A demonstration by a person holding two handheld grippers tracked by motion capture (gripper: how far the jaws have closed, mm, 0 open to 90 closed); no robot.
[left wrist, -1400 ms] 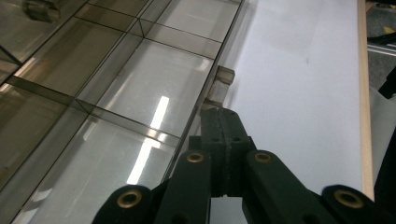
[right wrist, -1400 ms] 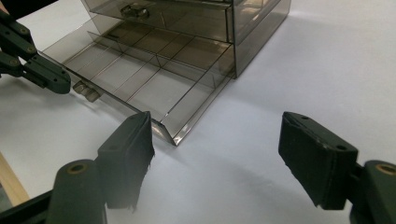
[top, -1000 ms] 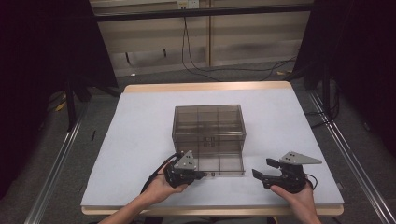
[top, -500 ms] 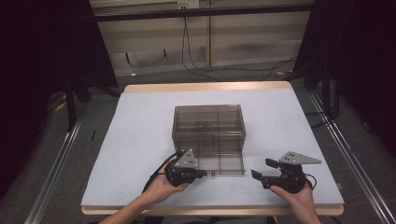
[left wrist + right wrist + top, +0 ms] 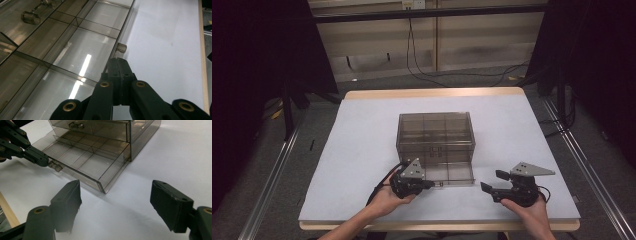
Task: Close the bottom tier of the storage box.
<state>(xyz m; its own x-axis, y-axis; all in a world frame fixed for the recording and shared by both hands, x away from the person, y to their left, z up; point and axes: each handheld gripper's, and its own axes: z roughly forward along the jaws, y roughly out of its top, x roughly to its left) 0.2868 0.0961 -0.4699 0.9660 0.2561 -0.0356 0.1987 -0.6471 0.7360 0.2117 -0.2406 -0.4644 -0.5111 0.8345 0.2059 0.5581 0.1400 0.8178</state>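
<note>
A smoky clear drawer cabinet stands at the middle of the white table. Its bottom drawer is pulled out toward me, and its divided compartments look empty. My left gripper sits at the drawer's front left, shut on the drawer handle, with its jaws pressed together. The right gripper view shows that same grip on the handle. My right gripper rests to the right of the drawer, open, holding nothing.
An upper drawer with its own handle stays closed in the cabinet. The wooden table edge runs along the far side. Cables lie on the floor beyond, and metal rails flank the table.
</note>
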